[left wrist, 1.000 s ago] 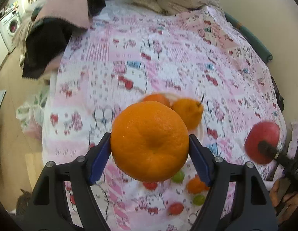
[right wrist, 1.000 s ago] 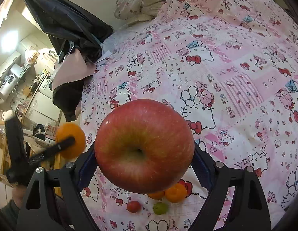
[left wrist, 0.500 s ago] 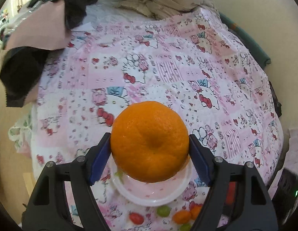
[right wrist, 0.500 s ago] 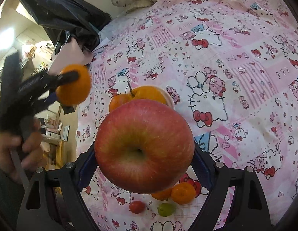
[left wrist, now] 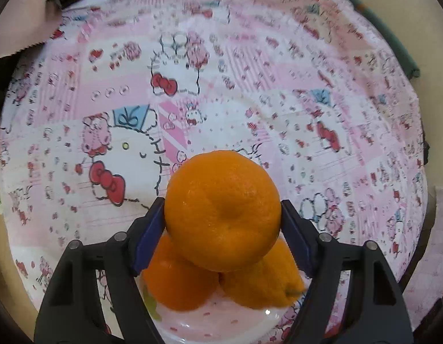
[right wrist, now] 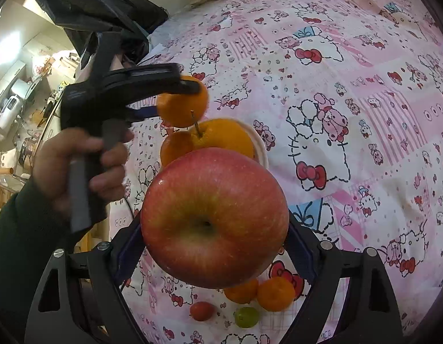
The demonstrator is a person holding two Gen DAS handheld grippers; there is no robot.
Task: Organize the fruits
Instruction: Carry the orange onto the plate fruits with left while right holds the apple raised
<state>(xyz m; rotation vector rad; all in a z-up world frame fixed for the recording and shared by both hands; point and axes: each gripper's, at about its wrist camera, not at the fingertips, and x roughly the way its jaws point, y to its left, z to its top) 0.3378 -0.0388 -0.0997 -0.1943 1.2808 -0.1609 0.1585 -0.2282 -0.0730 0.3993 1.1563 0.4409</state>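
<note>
Two claws gripped fruit — left gripper (left wrist: 222, 223) clamped an orange (left wrist: 222, 210), right gripper (right wrist: 214, 243) an apple (right wrist: 214, 218) — above the bowl (right wrist: 260, 146).

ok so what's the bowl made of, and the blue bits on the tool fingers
The bowl looks like glossy white plastic or glazed ceramic with a pink print; a specular highlight shows, and the look leaves it open. The blue pads look matte, probably rubber or soft plastic, without glare.

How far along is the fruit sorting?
Done: two oranges sit in the bowl. In hand: the left gripper holds a third orange just above them; the right gripper holds an apple. Left: small fruits loose on the sheet.
</note>
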